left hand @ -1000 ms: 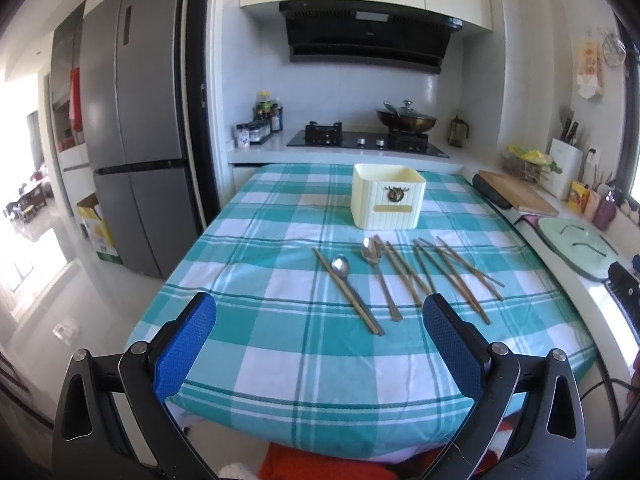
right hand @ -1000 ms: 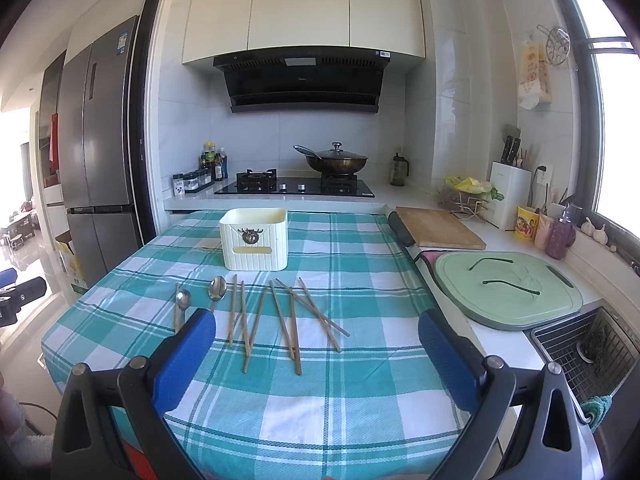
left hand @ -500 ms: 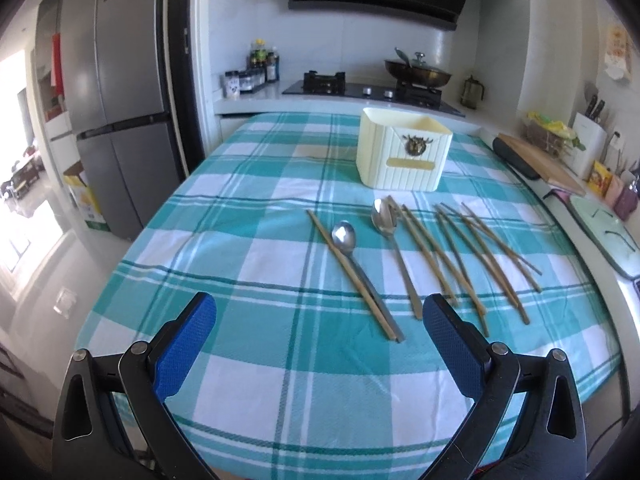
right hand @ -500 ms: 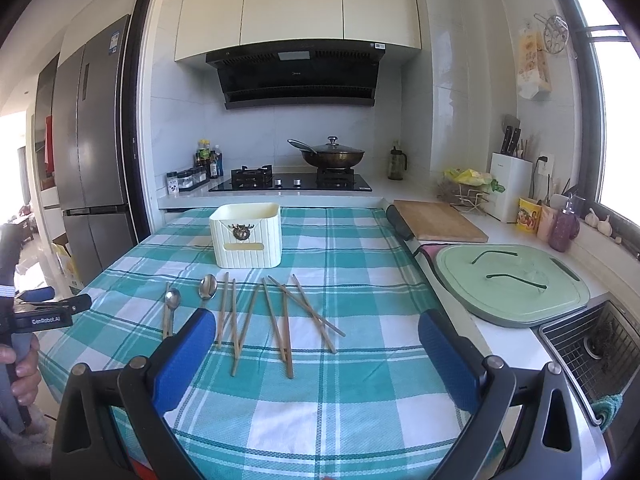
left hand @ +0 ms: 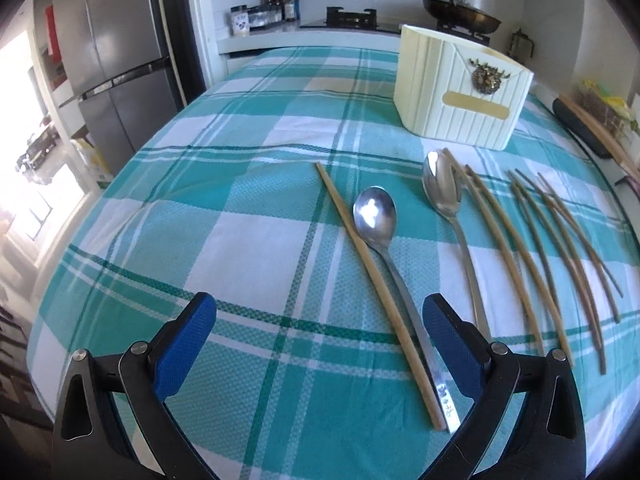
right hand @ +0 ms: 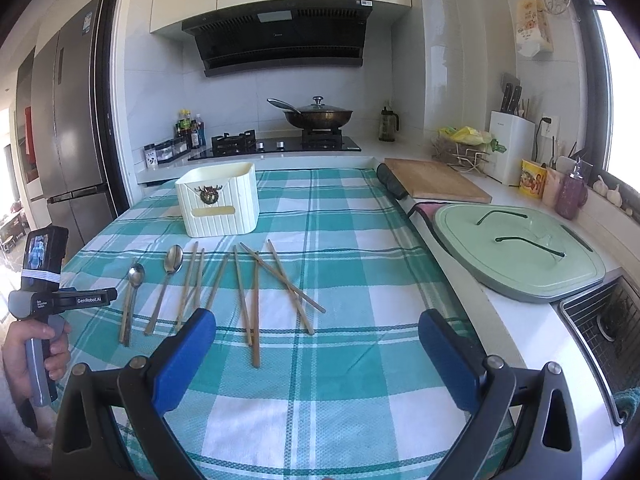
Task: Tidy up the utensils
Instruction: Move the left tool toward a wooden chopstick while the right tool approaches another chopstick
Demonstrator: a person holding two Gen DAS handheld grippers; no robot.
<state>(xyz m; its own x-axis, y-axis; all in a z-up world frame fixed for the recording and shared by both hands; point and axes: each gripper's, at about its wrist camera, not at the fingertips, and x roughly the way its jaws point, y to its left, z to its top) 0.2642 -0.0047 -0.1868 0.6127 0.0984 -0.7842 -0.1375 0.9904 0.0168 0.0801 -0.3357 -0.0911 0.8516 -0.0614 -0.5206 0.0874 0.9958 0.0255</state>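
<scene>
Currently, the left gripper (left hand: 320,322) hovers low over the near part of the checked tablecloth (left hand: 240,208), its blue pads (left hand: 186,340) spread wide apart and holding nothing. Between the pads' line of sight lie one lone chopstick (left hand: 372,276) and, touching its right side, the left spoon (left hand: 394,264), handle toward the camera. Just to the right lies the second spoon (left hand: 448,208), then a loose row of chopsticks (left hand: 532,248), some crossing one another. Beyond the utensils stands the cream utensil box (left hand: 460,92), upright, near the far half of the table.

From the right wrist view, the left gripper's handle is seen at the table's left edge, held in the person's left hand (right hand: 30,356). The right gripper (right hand: 316,356) hangs above the near table edge, pads equally wide apart and empty, well short of the chopsticks. Right of the table sit a wooden cutting board (right hand: 436,182) and a pale green lid (right hand: 520,256) on the counter.
</scene>
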